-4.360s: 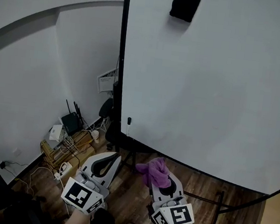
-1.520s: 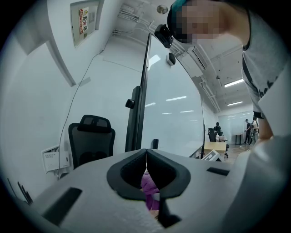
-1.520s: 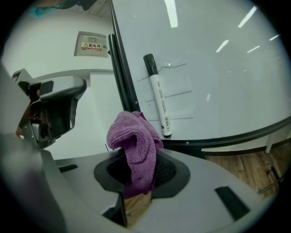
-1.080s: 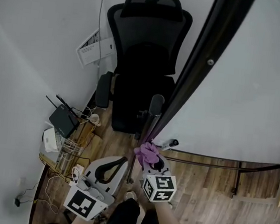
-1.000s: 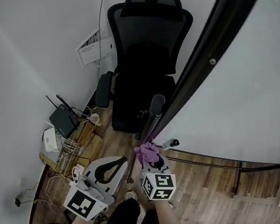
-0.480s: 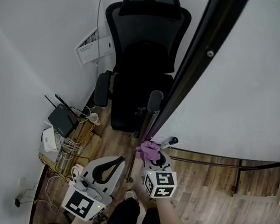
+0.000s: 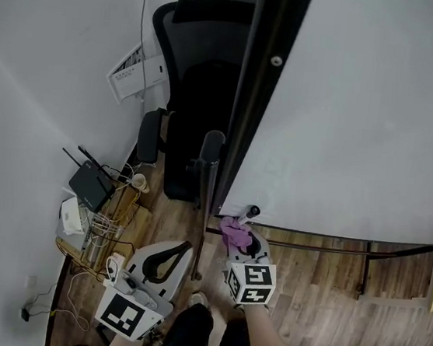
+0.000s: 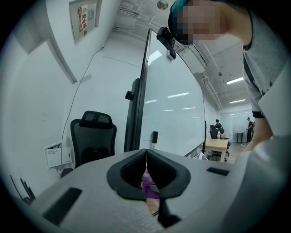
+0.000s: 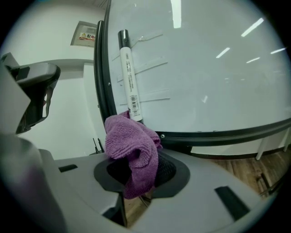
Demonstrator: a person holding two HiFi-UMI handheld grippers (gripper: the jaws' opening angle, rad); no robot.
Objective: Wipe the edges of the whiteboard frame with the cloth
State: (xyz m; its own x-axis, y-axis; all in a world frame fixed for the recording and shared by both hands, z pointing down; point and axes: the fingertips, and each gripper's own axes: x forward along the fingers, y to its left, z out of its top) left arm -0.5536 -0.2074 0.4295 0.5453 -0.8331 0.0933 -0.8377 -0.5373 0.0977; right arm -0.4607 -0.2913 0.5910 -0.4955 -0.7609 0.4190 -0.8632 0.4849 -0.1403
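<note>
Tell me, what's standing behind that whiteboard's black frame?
A black office chair stands there, against the white wall. The whiteboard frame covers the chair's right side, so whatever else sits behind the board cannot be seen.

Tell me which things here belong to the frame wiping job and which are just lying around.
Job: purple cloth, clamped in the right gripper; whiteboard frame.
Lying about: marker by the board's lower corner, office chair, router, shut left gripper.
</note>
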